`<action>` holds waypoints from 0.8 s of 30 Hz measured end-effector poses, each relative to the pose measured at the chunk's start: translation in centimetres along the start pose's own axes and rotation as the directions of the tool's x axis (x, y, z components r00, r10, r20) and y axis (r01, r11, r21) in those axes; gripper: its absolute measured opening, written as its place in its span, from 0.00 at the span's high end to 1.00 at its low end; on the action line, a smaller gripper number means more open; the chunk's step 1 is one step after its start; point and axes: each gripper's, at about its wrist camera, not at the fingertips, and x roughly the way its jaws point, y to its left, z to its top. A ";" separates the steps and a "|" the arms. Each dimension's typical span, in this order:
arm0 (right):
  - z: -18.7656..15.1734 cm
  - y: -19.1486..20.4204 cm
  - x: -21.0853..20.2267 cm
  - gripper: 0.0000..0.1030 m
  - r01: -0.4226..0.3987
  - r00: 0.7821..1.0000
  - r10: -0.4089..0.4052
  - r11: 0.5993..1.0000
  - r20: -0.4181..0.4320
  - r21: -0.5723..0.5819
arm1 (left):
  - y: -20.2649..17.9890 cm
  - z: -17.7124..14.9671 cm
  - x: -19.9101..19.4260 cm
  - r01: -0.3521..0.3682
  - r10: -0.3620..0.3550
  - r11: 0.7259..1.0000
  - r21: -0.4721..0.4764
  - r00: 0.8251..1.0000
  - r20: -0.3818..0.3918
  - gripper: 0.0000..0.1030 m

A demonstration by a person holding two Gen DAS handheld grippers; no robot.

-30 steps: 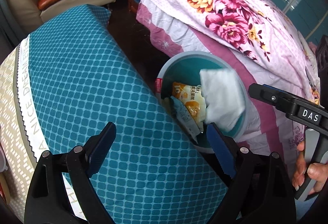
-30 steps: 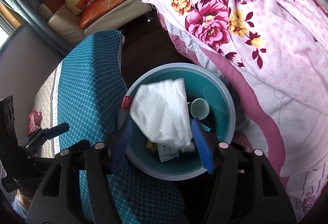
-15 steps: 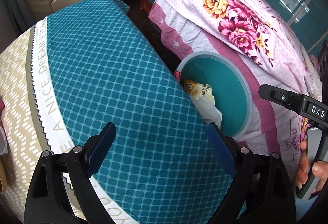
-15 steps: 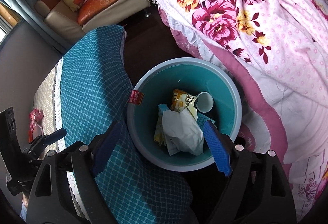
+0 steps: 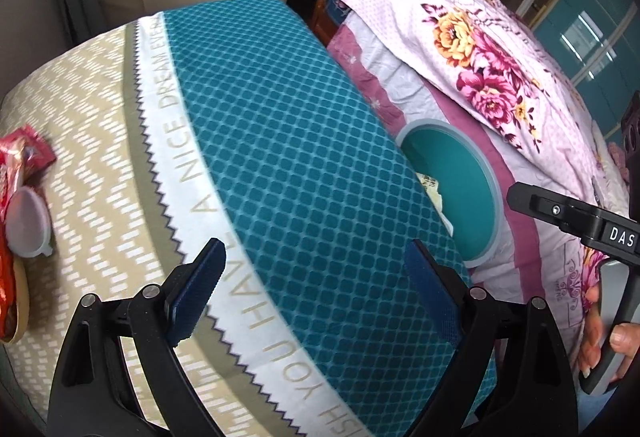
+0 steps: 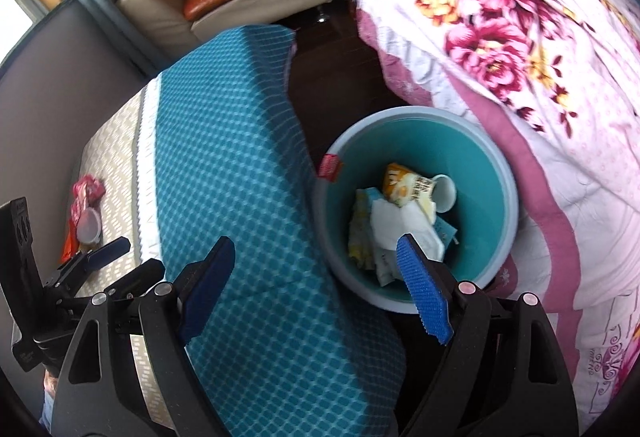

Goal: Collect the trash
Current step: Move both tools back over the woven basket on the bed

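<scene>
Both claws stood released and empty: the right claw [image 6: 316, 289] beside the bin [image 6: 508, 173], where tissue [image 6: 404, 225] and wrappers already lay. The step in hand looked like fetching more; the left claw [image 5: 312, 293] should cross the table [image 5: 280, 157] to the red wrapper [image 5: 20, 165], well off to its left

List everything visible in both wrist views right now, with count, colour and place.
Bin: one, teal inside, grey rim, on the floor between table and bed.
Trash in bin: white tissue, yellow wrapper, white cup, other packets.
Tablecloth: one, teal and beige, over the table.
Red wrapper: one, on the table's far side.
Clear lid: one, beside the red wrapper.
Floral quilt: one, pink, on the bed.
Sofa: one, cream with orange cushion, background.
Left gripper: open, empty.
Right gripper: open, empty.
</scene>
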 end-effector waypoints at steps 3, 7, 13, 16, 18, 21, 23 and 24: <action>-0.3 2.0 0.2 0.23 -0.011 1.000 0.010 0.999 -0.008 -0.031 | 1.7 -0.6 -0.9 -0.004 0.004 0.999 -0.032 1.000 0.009 0.11; -0.6 4.8 0.6 0.23 -0.029 0.999 0.027 0.997 -0.026 -0.075 | 4.5 -1.6 -2.4 -0.012 0.014 0.997 -0.074 1.000 0.020 0.11; -1.0 10.2 1.4 0.23 -0.061 0.997 0.052 0.982 -0.058 -0.177 | 9.5 -3.7 -5.1 -0.051 0.056 0.990 -0.128 0.998 0.035 0.11; -1.2 12.8 1.8 0.23 -0.095 0.993 0.078 0.972 -0.084 -0.215 | 11.9 -4.8 -6.7 -0.067 0.075 0.986 -0.152 0.996 0.046 0.11; -1.2 14.4 2.1 0.23 -0.119 0.990 0.098 0.965 -0.103 -0.233 | 13.9 -5.7 -8.0 -0.082 0.093 0.981 -0.177 0.994 0.055 0.11; -1.1 17.2 2.7 0.23 -0.171 0.980 0.139 0.952 -0.142 -0.255 | 16.8 -7.3 -9.8 -0.103 0.123 0.970 -0.219 0.989 0.077 0.11; -1.2 19.1 3.1 0.23 -0.182 0.977 0.141 0.941 -0.158 -0.286 | 18.9 -8.3 -10.6 -0.119 0.144 0.958 -0.260 0.986 0.080 0.11; -1.3 20.4 3.4 0.23 -0.184 0.977 0.137 0.932 -0.165 -0.312 | 19.7 -8.7 -10.9 -0.126 0.153 0.953 -0.277 0.985 0.079 0.11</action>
